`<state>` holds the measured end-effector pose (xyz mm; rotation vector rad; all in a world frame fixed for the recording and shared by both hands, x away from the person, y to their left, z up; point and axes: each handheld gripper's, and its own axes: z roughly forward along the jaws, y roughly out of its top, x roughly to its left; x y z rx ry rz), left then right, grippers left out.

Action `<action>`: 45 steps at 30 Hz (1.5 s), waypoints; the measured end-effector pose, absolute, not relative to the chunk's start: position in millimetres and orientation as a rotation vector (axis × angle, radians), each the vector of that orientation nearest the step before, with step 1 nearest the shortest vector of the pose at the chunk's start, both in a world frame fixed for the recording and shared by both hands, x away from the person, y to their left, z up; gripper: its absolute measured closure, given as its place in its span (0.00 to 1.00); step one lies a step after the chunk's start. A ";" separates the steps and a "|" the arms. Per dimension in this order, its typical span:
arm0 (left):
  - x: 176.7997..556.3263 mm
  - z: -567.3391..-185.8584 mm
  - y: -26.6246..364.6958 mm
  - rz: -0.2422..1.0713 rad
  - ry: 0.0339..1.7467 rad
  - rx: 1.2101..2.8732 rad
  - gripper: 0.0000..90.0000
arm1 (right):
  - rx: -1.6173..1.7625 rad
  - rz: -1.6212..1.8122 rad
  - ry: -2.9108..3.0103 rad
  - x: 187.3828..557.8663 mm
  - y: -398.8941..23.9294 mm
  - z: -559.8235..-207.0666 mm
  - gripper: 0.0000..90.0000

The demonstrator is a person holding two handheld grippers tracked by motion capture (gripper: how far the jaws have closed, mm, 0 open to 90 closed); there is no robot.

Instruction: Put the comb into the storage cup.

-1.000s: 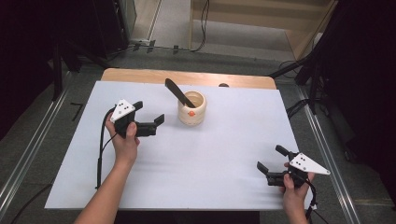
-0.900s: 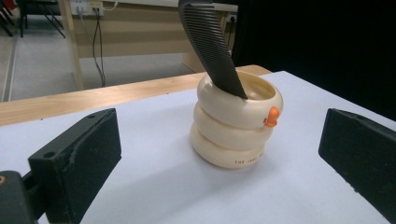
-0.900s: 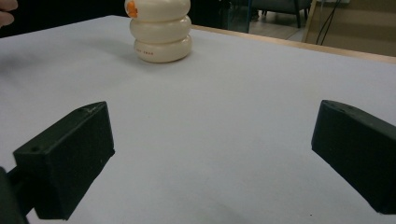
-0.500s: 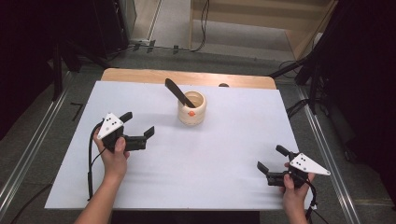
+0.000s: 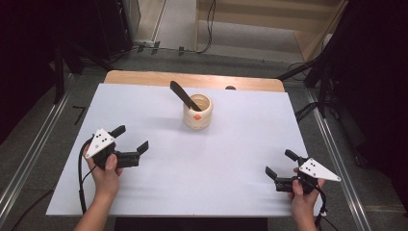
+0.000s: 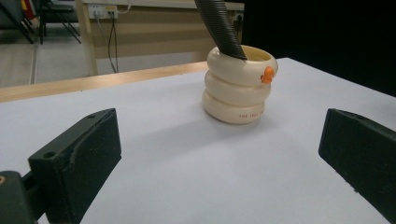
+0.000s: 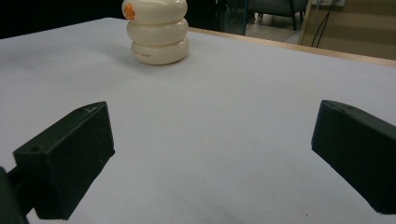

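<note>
The cream ribbed cup (image 5: 197, 111) stands upright at upper centre of the frame on the white bench (image 5: 231, 192). A black ribbed tool handle (image 5: 184, 96) rests inside it; its long axis tilts toward the upper left, free end outermost. Since the earlier frames, the left tool (image 5: 131, 144) has withdrawn from beside the cup to the lower left, jaws wide and empty. This suggests the insertion step is complete. The right tool (image 5: 279, 164) stays at lower right, jaws wide, holding nothing.
</note>
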<state>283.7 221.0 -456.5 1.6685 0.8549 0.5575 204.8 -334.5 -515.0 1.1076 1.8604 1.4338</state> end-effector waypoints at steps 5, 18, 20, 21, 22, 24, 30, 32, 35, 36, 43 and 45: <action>273.7 -459.0 229.7 0.560 0.851 1.672 0.00 | 1.106 1.434 1.861 204.7 -334.5 -515.0 0.00; 254.7 -464.0 255.7 0.562 0.861 1.654 0.00 | 1.114 1.436 1.857 204.1 -335.1 -514.8 0.00; 251.7 -463.9 258.6 0.568 0.861 1.653 0.00 | 1.110 1.437 1.856 204.2 -335.4 -514.8 0.00; 250.2 -464.0 260.2 0.569 0.863 1.655 0.00 | 1.110 1.437 1.856 204.2 -335.4 -514.8 0.00; 248.9 -464.3 262.0 0.567 0.862 1.655 0.00 | 1.110 1.437 1.856 204.2 -335.3 -514.7 0.00; 246.3 -465.1 265.0 0.569 0.865 1.657 0.00 | 1.109 1.435 1.856 204.1 -335.3 -514.7 0.00; 239.0 -468.9 273.1 0.553 0.867 1.648 0.00 | 1.108 1.437 1.857 204.0 -335.6 -514.8 0.00; 237.3 -469.4 275.4 0.558 0.863 1.655 0.00 | 1.107 1.440 1.857 203.8 -335.8 -514.8 0.00; 234.7 -470.6 278.2 0.564 0.860 1.665 0.00 | 1.107 1.441 1.857 203.8 -335.9 -514.8 0.00; 234.1 -471.1 279.0 0.568 0.856 1.670 0.00 | 1.106 1.442 1.857 203.8 -335.9 -514.8 0.00; 229.7 -473.3 288.5 0.553 0.855 1.667 0.00 | 1.106 1.446 1.855 202.9 -335.9 -514.5 0.00; 228.5 -474.5 292.5 0.555 0.860 1.665 0.00 | 1.104 1.445 1.857 202.9 -335.8 -514.5 0.00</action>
